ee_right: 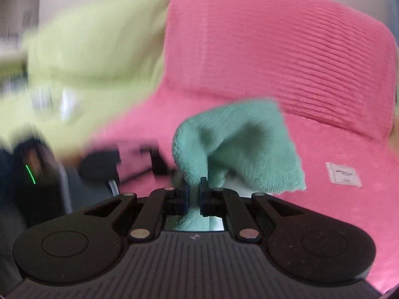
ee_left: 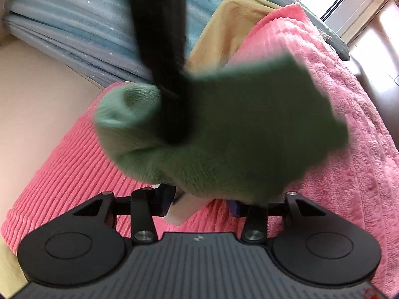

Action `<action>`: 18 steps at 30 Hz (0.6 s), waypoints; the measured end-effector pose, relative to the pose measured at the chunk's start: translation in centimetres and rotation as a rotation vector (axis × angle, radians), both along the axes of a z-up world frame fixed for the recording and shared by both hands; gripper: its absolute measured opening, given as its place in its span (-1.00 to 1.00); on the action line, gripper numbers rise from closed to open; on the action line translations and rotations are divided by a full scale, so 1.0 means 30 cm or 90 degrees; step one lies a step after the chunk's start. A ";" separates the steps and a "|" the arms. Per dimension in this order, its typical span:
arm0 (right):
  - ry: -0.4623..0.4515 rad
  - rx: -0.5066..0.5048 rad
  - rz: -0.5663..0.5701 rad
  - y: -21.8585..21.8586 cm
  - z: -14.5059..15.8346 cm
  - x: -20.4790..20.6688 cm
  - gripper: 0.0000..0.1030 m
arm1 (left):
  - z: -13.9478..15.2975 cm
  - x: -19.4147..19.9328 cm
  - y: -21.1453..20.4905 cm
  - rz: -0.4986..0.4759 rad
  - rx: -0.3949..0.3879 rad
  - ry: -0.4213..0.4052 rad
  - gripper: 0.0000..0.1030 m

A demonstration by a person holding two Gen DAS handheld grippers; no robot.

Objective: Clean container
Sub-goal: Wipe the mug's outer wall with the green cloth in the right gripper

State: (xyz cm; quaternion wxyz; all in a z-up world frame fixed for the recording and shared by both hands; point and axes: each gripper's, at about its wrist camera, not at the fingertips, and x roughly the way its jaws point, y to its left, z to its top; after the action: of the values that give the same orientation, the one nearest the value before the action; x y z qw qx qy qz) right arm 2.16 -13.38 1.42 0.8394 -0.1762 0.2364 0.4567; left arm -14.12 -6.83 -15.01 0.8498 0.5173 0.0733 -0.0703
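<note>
A green fluffy cloth (ee_left: 224, 129) hangs close in front of the left wrist camera and hides most of what lies between my left gripper (ee_left: 200, 203) fingers. Only a white corner of the container (ee_left: 179, 214) shows there, against the left blue pad, with the fingers set wide around it. A black, blurred right gripper (ee_left: 169, 74) comes down from above into the cloth. In the right wrist view, my right gripper (ee_right: 194, 191) is shut on a bunch of the green cloth (ee_right: 239, 144), which fans out ahead. The left gripper (ee_right: 99, 164) is a dark blur at left.
A ribbed pink towel (ee_left: 324, 99) covers the surface below and rises as a backrest (ee_right: 274, 37), with a white label (ee_right: 343, 174) on it. A yellow cloth (ee_left: 224, 30) and a folded blue blanket (ee_left: 74, 25) lie behind. A yellow-green cloth (ee_right: 94, 49) is at left.
</note>
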 end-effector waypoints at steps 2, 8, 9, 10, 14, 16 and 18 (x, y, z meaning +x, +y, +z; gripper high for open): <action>-0.025 -0.022 0.000 0.030 -0.034 0.013 -0.97 | -0.003 0.002 0.001 0.002 0.001 0.001 -0.12; -0.088 0.014 -0.018 0.089 -0.059 0.106 -0.98 | -0.015 0.002 -0.001 0.005 0.009 -0.001 -0.12; -0.098 0.022 -0.027 0.092 -0.056 0.108 -0.97 | -0.017 0.002 -0.002 0.004 0.010 -0.001 -0.12; -0.104 0.031 -0.036 0.095 -0.052 0.110 -0.96 | -0.017 -0.001 0.002 0.005 0.009 -0.002 -0.12; -0.127 0.007 -0.128 0.084 -0.048 0.181 -0.91 | -0.020 -0.010 0.003 0.002 0.009 -0.006 -0.12; -0.093 0.010 -0.170 0.037 -0.053 0.220 -0.91 | -0.023 -0.016 0.002 0.000 0.012 -0.009 -0.09; -0.075 0.016 -0.193 -0.010 -0.050 0.227 -0.90 | -0.019 -0.015 0.007 0.005 0.004 -0.004 -0.09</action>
State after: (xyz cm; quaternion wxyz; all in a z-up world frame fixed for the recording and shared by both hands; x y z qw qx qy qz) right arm 8.98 -13.69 -0.07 0.9134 -0.1541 0.2048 0.3163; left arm -14.57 -6.62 -15.58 0.8487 0.5197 0.0731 -0.0654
